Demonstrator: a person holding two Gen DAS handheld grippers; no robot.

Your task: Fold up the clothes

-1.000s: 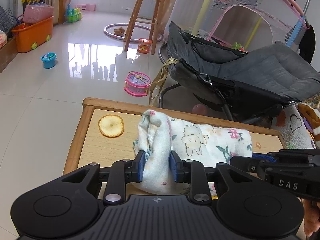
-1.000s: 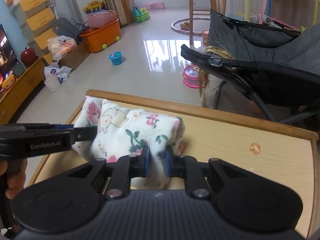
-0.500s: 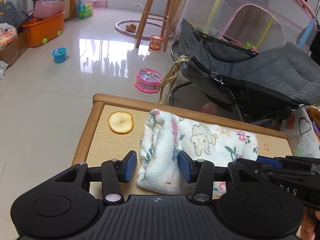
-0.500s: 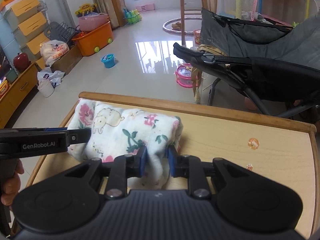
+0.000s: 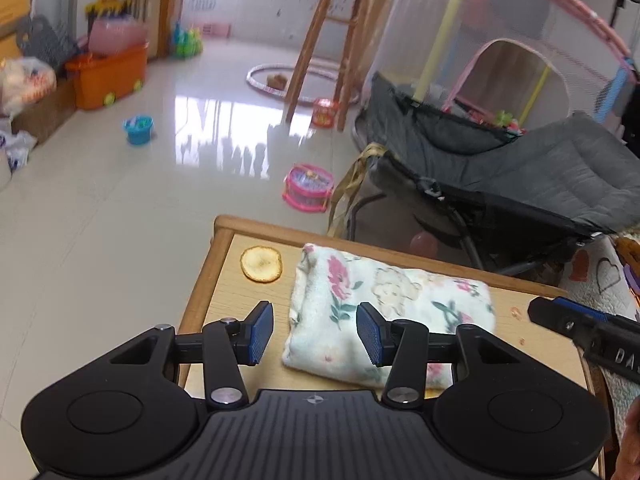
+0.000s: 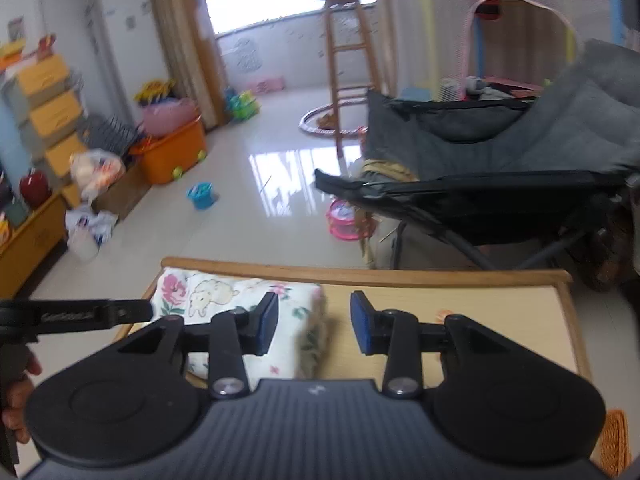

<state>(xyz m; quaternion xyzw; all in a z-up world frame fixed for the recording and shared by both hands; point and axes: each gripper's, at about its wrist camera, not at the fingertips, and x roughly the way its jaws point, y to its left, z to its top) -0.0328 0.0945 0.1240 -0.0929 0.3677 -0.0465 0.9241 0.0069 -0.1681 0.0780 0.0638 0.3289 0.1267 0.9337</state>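
On the far left of the table [image 5: 208,292] a round yellow disc [image 5: 261,263] lies flat, just beside the cloth [image 5: 384,304] and not touching it. The cloth, white with flowers and a lamb, is a compact folded bundle lying flat across the table's far half.

A second ago the left gripper [image 5: 316,330] pinched the cloth's left end, which stood bunched up between the pads. Half a second ago it had already let go. Now its jaws stand fairly wide and empty, pulled back above the near left corner of the bundle, and the bunched end has dropped into a flat, rounded edge.

The right gripper [image 6: 314,326] held the cloth's right end a second ago and half a second ago alike. Now its jaws are opening: the left pad sits over the cloth's right edge, the right pad over bare wood, and neither seems to press on the fabric. In the left view its tip [image 5: 560,318] hangs off the bundle's right end, apart from it.

So both ends are free and the bundle keeps its shape unaided. That suggests this fold is finished. Whether another fold is intended, the views cannot say; the bundle already looks small and tidy, with a slightly loose right edge.
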